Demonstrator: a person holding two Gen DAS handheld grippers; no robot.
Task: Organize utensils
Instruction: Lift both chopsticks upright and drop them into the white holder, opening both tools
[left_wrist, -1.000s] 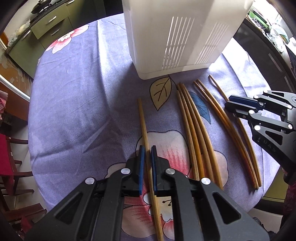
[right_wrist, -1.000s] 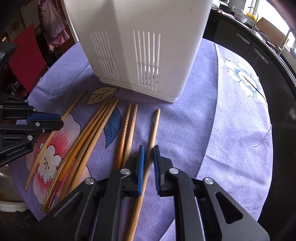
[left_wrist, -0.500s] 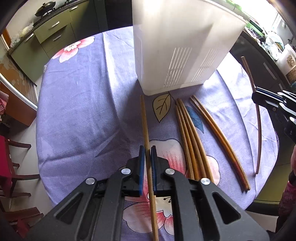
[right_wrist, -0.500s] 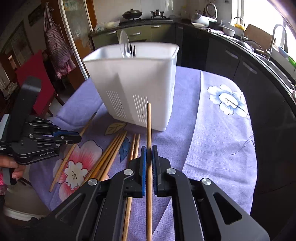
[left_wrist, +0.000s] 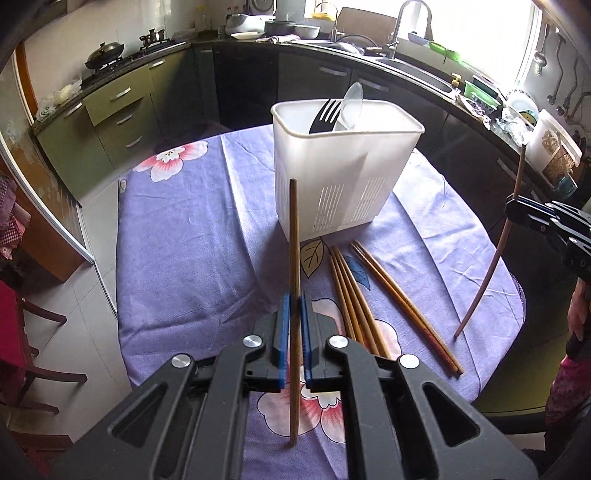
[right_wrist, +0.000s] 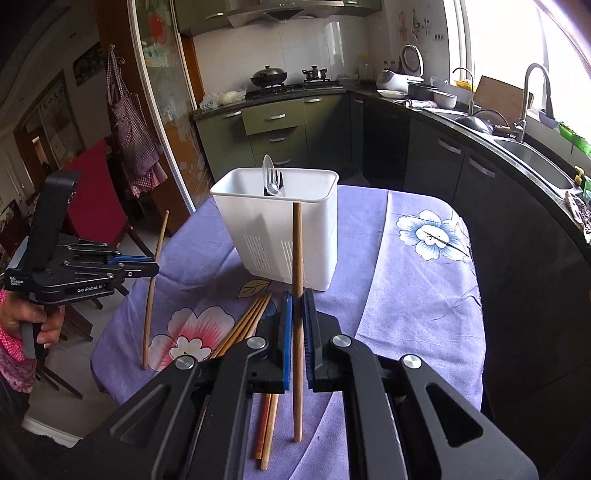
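My left gripper (left_wrist: 292, 301) is shut on a wooden chopstick (left_wrist: 293, 258) and holds it lifted above the table, pointing toward the white utensil holder (left_wrist: 343, 184). My right gripper (right_wrist: 297, 299) is shut on another chopstick (right_wrist: 297, 258), also lifted. Each gripper shows in the other's view: the right gripper (left_wrist: 517, 212) with its chopstick (left_wrist: 495, 258), the left gripper (right_wrist: 147, 266) with its chopstick (right_wrist: 153, 280). The holder (right_wrist: 288, 229) holds a black fork (left_wrist: 325, 114) and a clear spoon (left_wrist: 351, 110). Several chopsticks (left_wrist: 354, 295) lie on the purple cloth in front of it.
The table has a purple floral cloth (left_wrist: 177, 240). Kitchen counters with a sink (left_wrist: 413, 66) and stove (right_wrist: 288, 85) curve around behind. A red chair (right_wrist: 92, 192) stands by the table's far side.
Both grippers have risen and tilted up with their chopsticks, which are now clear of the cloth. The holder's top and the kitchen have come into view.
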